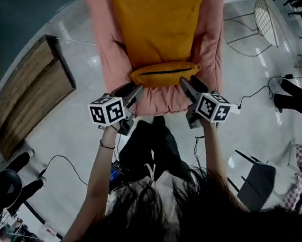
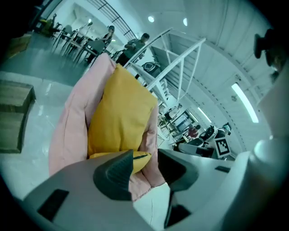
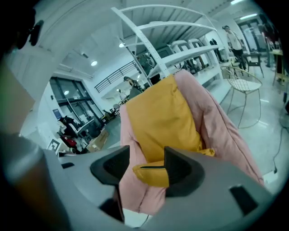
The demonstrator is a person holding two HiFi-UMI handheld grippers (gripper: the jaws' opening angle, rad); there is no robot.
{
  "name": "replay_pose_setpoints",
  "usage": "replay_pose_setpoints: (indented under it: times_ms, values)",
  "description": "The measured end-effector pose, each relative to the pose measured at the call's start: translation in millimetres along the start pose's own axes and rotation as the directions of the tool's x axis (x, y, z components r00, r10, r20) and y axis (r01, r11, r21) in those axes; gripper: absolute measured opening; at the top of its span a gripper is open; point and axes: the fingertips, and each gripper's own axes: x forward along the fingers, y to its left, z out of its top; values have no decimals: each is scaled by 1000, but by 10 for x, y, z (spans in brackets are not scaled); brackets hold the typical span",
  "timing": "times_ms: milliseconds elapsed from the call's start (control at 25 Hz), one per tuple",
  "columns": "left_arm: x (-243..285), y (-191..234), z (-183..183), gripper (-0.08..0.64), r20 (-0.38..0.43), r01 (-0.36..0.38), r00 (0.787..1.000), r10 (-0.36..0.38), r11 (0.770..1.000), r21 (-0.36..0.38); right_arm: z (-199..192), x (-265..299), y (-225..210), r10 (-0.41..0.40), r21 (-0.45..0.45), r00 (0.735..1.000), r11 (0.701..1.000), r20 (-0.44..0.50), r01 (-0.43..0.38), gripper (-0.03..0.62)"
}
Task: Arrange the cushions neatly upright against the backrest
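Observation:
A large yellow cushion (image 1: 157, 21) stands upright against the backrest of a pink padded armchair (image 1: 104, 48). A second, smaller yellow cushion (image 1: 165, 74) with a dark zip lies flat on the seat in front of it. My left gripper (image 1: 136, 90) hovers at the seat's front left corner, jaws open and empty. My right gripper (image 1: 187, 83) hovers at the front right, also open and empty. In the left gripper view the flat cushion (image 2: 140, 160) shows between the open jaws, apart from them. The right gripper view has the flat cushion (image 3: 151, 173) framed the same way.
A wooden bench (image 1: 28, 89) stands on the floor to the left. A white wire chair (image 1: 266, 16) is at the upper right. Cables (image 1: 65, 163) trail over the floor. A dark chair (image 1: 255, 182) stands at the lower right, and a person's shoes (image 1: 292, 96) show at the right edge.

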Motion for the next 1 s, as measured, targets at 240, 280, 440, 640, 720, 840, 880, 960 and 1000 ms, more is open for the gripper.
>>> replay_pose_setpoints:
  times_ms: [240,280,440,640,720,840,880,960,1000]
  values:
    - [-404,-458,134,178,49,34,998,-42,988,152,22,-343,666,35,-99,998,995,57,-29,224]
    - [-466,-517,148,176,53,37,997,-47,984,176,28,-398,753,37,-103,997,994,68,-30,218]
    - [-690,-755,204,176,78,58,994,-80,966,253,26,-611,1035,35,-104,993,994,109,-24,186]
    - [-960,-955,241,141,114,65,988,-104,950,305,-68,-850,1307,17,-96,989,995,148,-3,144]
    - [-1043,-999,203,118,112,57,989,-99,942,330,-116,-939,1386,9,-89,987,996,161,6,135]
    - [-1109,-1025,96,104,92,52,992,-91,931,362,-196,-1026,1489,7,-91,987,996,163,8,124]
    - [-1119,-1033,52,104,85,54,992,-91,928,369,-225,-1047,1520,10,-97,987,995,158,6,121]
    - [-1126,-1072,-35,104,72,66,992,-100,924,377,-279,-1097,1559,13,-107,989,994,148,3,115]
    - [-1121,-1103,-75,104,67,75,992,-108,924,376,-302,-1127,1564,13,-110,989,994,145,3,114]
